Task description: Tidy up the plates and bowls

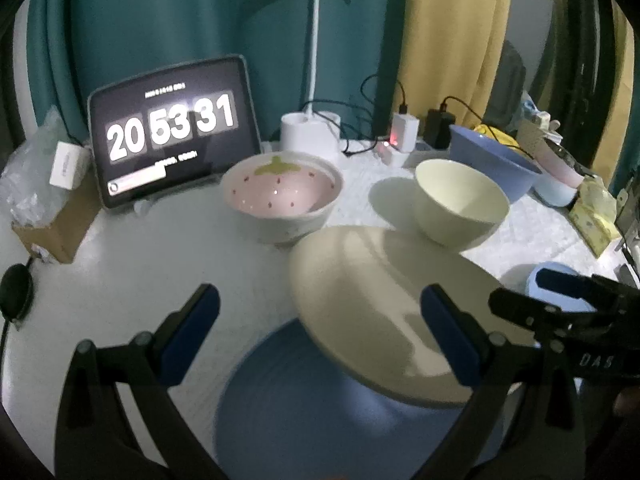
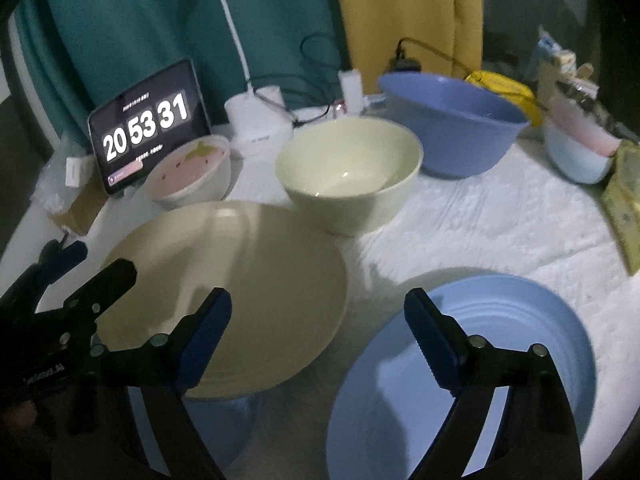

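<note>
A cream plate point(image 1: 372, 300) rests on a darker blue plate point(image 1: 304, 412) at the table's front. My left gripper point(image 1: 320, 320) hangs open above them, its right finger over the cream plate. Behind stand a strawberry-patterned bowl point(image 1: 280, 196) and a cream bowl point(image 1: 460, 204). In the right wrist view my right gripper point(image 2: 318, 320) is open. Its left finger is over the cream plate point(image 2: 240, 280) and its right finger over a light blue plate point(image 2: 500, 380). The cream bowl point(image 2: 348, 172) and a large blue bowl point(image 2: 452, 124) stand beyond. Neither gripper holds anything.
A tablet clock point(image 1: 172, 132) and a white lamp base point(image 1: 308, 136) stand at the back, with chargers and cables point(image 1: 404, 128). A cardboard box point(image 1: 60, 220) is at the left, pastel stacked cups point(image 2: 580, 152) and a yellow packet point(image 2: 624, 208) at the right.
</note>
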Available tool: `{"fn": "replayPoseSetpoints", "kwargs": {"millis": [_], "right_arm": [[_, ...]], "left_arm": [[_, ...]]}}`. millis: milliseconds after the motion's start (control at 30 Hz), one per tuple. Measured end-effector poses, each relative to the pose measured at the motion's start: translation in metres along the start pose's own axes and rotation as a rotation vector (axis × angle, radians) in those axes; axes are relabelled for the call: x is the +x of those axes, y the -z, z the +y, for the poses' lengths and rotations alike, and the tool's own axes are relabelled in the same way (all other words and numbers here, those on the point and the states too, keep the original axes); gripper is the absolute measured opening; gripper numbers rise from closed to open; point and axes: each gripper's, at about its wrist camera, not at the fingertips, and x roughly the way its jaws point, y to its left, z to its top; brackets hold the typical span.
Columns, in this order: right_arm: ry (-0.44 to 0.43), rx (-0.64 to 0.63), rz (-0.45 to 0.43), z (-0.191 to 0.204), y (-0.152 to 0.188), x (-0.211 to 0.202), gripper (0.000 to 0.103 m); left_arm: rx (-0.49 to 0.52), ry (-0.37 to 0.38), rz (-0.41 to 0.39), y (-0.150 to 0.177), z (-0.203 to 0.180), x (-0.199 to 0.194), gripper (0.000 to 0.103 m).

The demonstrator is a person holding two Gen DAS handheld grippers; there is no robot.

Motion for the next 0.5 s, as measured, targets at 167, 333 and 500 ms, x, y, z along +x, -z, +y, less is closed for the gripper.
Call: {"fn": "replayPoseSetpoints", "kwargs": {"millis": [167, 333, 500], "right_arm": [[-0.015, 0.012, 0.05, -0.001, -0.001, 0.016, 0.091], [-0.029, 0.006, 0.069, 0.001, -0.004, 0.022, 0.091], [-0.036, -0.011, 0.097, 0.005, -0.003, 0.028, 0.077]], "left_arm": [[-0.004, 0.006, 0.046, 0.001, 0.0, 0.015, 0.087], [-0.025, 0.017, 0.076, 0.002, 0.005, 0.024, 0.074], [-0.017, 0.024, 0.091, 0.002, 0.002, 0.026, 0.047]]}}
